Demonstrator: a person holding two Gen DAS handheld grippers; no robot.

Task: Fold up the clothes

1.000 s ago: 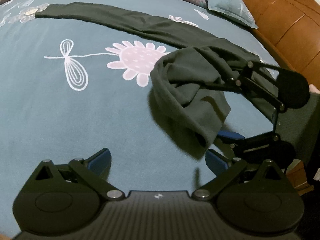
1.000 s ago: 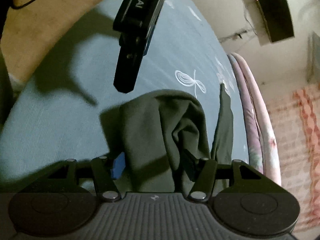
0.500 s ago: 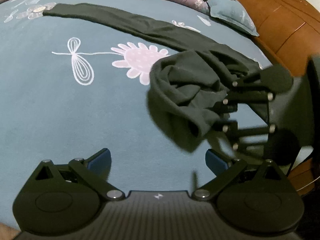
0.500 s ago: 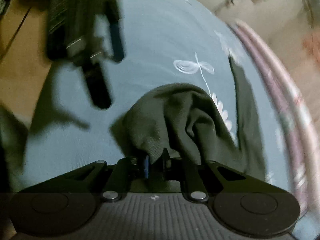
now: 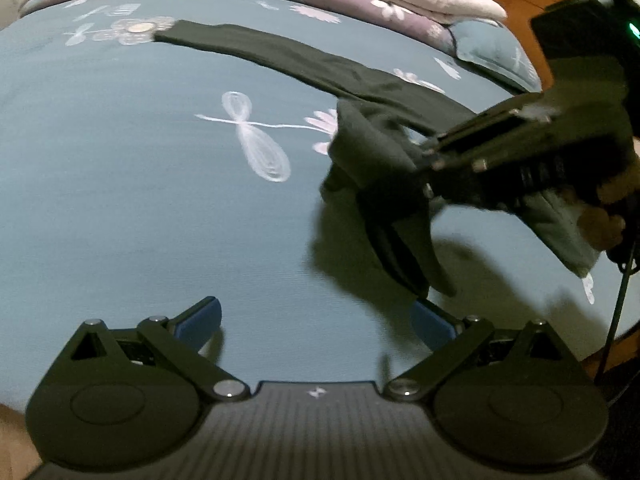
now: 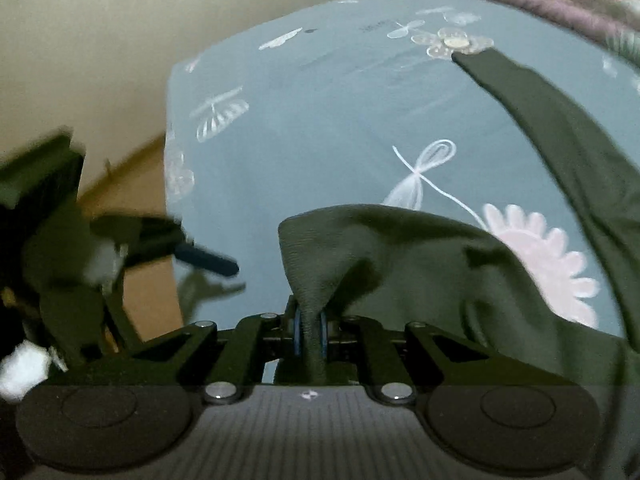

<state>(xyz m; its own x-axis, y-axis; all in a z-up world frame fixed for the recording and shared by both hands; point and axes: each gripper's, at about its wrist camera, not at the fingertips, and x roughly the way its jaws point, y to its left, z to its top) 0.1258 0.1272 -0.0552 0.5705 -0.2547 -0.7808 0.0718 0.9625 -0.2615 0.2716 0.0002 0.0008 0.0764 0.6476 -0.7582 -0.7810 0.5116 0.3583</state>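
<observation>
Dark garment (image 6: 400,256) pinched in right gripper (image 6: 310,332), left gripper (image 5: 316,316) spread, empty.

Dim warm light; motion blur, fisheye warp at edges, soft shadows.

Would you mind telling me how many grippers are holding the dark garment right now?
1. The right gripper is shut on a bunched fold of the garment. The left gripper is open over the bedspread, holding nothing.
</observation>
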